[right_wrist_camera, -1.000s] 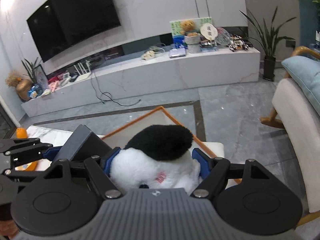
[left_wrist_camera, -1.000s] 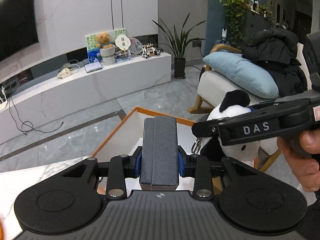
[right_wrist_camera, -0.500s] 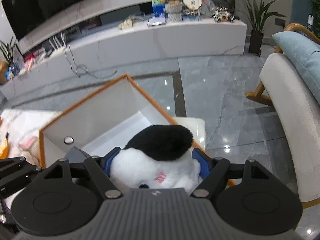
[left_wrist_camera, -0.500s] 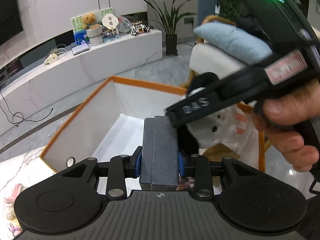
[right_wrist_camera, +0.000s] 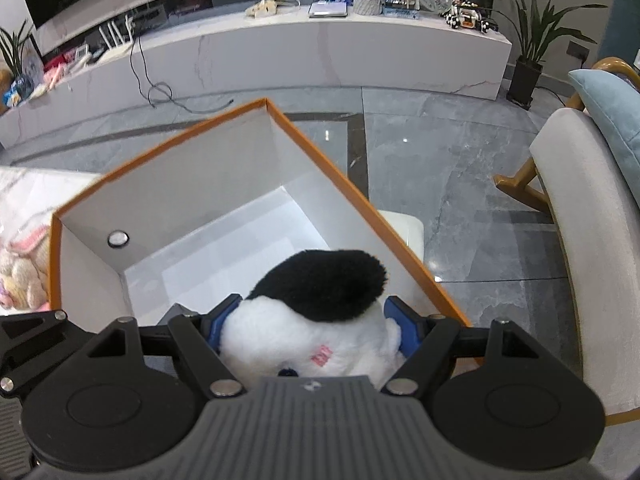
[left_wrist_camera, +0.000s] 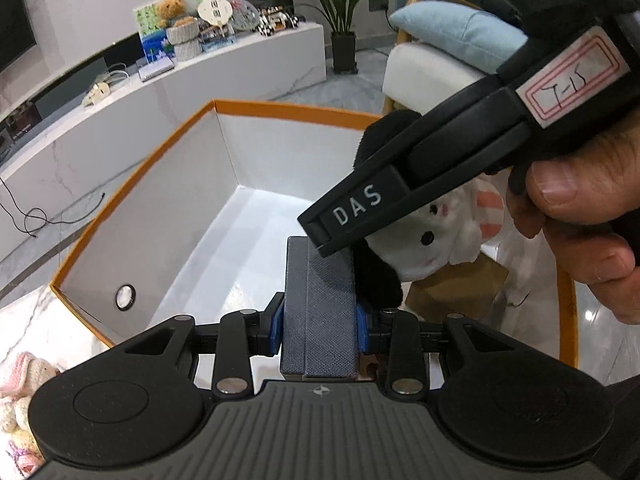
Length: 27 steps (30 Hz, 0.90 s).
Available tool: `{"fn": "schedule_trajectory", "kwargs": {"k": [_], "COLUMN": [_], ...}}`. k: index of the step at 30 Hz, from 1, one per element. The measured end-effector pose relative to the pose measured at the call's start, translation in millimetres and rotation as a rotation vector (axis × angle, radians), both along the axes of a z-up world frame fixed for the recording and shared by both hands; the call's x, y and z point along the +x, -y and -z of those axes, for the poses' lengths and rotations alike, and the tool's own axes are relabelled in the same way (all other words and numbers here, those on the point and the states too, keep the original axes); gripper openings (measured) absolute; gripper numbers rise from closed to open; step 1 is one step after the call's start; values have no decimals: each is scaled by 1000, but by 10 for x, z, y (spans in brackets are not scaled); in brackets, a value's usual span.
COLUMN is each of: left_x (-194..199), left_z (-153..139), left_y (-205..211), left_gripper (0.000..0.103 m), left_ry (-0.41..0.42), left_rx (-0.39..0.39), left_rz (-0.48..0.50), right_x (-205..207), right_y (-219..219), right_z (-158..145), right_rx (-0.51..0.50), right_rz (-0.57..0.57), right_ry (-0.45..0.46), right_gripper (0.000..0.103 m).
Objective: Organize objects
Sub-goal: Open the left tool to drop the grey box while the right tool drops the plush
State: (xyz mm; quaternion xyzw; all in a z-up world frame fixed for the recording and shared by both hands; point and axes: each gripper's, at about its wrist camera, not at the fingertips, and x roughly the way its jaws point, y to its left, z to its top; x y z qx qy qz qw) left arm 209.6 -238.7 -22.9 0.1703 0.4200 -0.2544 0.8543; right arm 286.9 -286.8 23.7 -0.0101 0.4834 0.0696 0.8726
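L gripper (left_wrist_camera: pixel 319 320): jaws clamped on a dark grey textured case (left_wrist_camera: pixel 319 304), blue pads pressed against both its long sides, case sticking fwd along the fingers. It sits over the near part of the box interior, pointing steeply down.

R gripper (right_wrist_camera: pixel 312 320): jaws roughly half spread, closed on a black-and-white plush toy (right_wrist_camera: pixel 316 312). Blue pads press into the white fur on both sides, black patch on top, small pink tag near the camera. In L view the same toy (left_wrist_camera: pixel 432 240) hangs under the R gripper's black arm marked "DAS" (left_wrist_camera: pixel 360 208), face and pink-striped ear visible, just beside the tip of the grey case; can't tell if touching. The person's hand (left_wrist_camera: pixel 580 216) wraps the R gripper handle, thumb on top, white label w/ red border on the body.

Both items are above the open box (left_wrist_camera: pixel 132 184): orange rim, white inside, round metal stud (right_wrist_camera: pixel 118 238) on the L-hand inner wall. White floor bare in both views where visible. A brown paper item (left_wrist_camera: pixel 460 288) shows below the toy in L view; can't tell whether it lies inside the box.

Box stands on a white marble-look table (left_wrist_camera: pixel 32 320). Knitted pastel toys (left_wrist_camera: pixel 20 392) on table just outside the box's L wall.

Farther: grey tile floor (right_wrist_camera: pixel 460 168), cream armchair (right_wrist_camera: pixel 580 240) w/ blue cushion (left_wrist_camera: pixel 460 36) to the R. Long white media bench (right_wrist_camera: pixel 280 56) along the far wall w/ cables, teddy bear (left_wrist_camera: pixel 170 6), round fan, small clutter. Potted plant (right_wrist_camera: pixel 532 40) at its R end, TV upper L.
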Motion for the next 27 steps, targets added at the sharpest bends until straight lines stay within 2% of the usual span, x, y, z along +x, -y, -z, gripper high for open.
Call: {"fn": "schedule_trajectory", "kwargs": {"k": [6,19,23,27], "left_x": [31,54,49,27], "left_z": [52,149,187,190], "left_y": [24,58,26,-17], "left_gripper": [39,39,39,43], "left_ry": [-22,-35,-76,-70], "left_rx": [5,21,29,25], "left_rz": [-7,-6,14,34], "right_x": [85,97,95,111], "right_y": [-33,-90,-108,-97], "right_z": [97,100,101,99], "right_rx": [-35,-83,-91,-91], "right_rz": [-2,1,-4,0], "right_ry": [-25,-22,-24,-27], "right_gripper": [78,78,78,79]}}
